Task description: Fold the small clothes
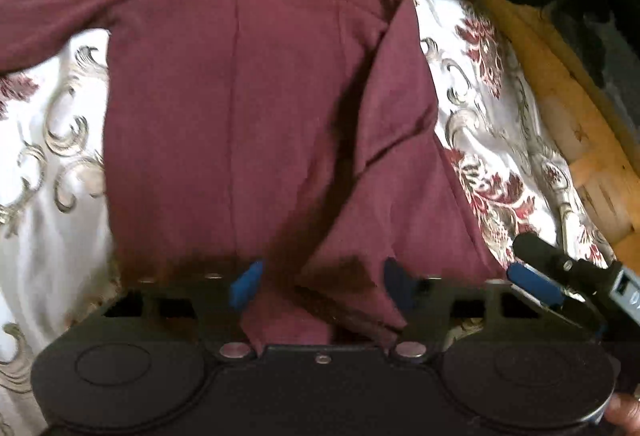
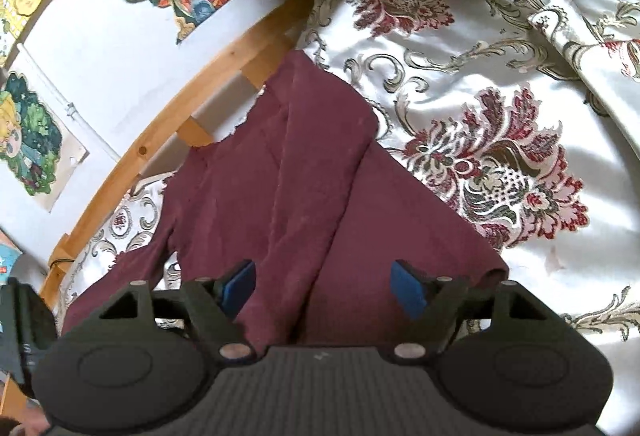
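We keep the maroon shirt spread flat on the patterned bedspread, one sleeve folded inward. Left tool and right tool stand apart over the hem, gripping nothing, positioned for the next fold.

Ahead of our left claw the shirt lies on the bedspread (one sleeve folded across it); our right claw sits rightward.
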Tool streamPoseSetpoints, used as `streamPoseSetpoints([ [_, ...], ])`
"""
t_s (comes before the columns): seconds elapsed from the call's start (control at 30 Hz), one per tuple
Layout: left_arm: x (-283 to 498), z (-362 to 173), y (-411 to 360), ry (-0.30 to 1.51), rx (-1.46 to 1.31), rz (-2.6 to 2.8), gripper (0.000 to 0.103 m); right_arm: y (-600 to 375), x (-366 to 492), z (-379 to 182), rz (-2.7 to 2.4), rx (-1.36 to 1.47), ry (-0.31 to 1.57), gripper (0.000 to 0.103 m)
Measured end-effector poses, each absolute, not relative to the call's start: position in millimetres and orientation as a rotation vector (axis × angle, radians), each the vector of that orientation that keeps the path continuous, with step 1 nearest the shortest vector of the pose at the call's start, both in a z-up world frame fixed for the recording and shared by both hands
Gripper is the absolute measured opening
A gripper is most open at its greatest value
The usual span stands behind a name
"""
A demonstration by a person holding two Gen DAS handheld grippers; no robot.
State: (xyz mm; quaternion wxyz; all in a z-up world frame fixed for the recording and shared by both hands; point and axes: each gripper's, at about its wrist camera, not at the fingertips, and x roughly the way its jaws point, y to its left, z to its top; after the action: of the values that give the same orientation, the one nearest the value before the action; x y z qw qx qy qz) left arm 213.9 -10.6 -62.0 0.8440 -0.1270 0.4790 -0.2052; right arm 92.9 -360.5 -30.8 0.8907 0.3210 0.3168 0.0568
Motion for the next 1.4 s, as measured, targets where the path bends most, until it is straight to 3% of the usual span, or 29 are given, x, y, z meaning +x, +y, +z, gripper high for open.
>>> streamPoseSetpoints([
  [0.03, 213.9, -64.2, -11.6, 1.017, -0.272, -0.443, 0.029, -360.1, 92.7, -29.8, 0.121, 0.665, 0.655, 0.08],
  [0.07, 213.4, -65.2, -12.7, 1.015, -0.273, -0.444, 0.023, -359.9, 92.4, -29.2, 0.123, 0.666, 0.653, 0.08],
  [0.1, 212.6, -64.9, -13.2, 0.999, -0.265, -0.444, 0.009, -360.4, 92.0, -28.6, 0.124, 0.669, 0.652, 0.08],
  [0.13, 211.6, -61.2, -14.2, 0.962, -0.242, -0.44, 0.006, -361.2, 91.6, -28.4, 0.124, 0.674, 0.651, 0.081],
  [0.57, 180.9, 30.1, -26.3, 0.354, 0.466, -0.488, 0.004, -367.9, 94.0, -36.5, 0.131, 0.739, 0.672, 0.081],
  [0.87, 136.1, -17.5, -62.4, 0.524, 0.673, -0.884, 0.006, -375.0, 91.3, -35.2, 0.093, 0.754, 0.656, 0.081],
  [0.97, 126.3, -30.6, -78.2, 0.554, 0.741, -0.942, 0.009, -376.8, 91.4, -36.4, 0.083, 0.765, 0.66, 0.081],
  [1.17, 108.8, -54.8, -86.8, 0.588, 0.852, -0.972, 0.025, -376.0, 91.6, -40.1, 0.075, 0.752, 0.675, 0.083],
  [1.37, 108.2, -43.2, -78.9, 0.534, 0.771, -0.957, 0.052, -373.1, 96.3, -48.8, 0.063, 0.729, 0.728, 0.084],
  [1.4, 110.1, -37.9, -74.9, 0.519, 0.737, -0.94, 0.063, -371.8, 97.6, -50.8, 0.063, 0.71, 0.742, 0.084],
])
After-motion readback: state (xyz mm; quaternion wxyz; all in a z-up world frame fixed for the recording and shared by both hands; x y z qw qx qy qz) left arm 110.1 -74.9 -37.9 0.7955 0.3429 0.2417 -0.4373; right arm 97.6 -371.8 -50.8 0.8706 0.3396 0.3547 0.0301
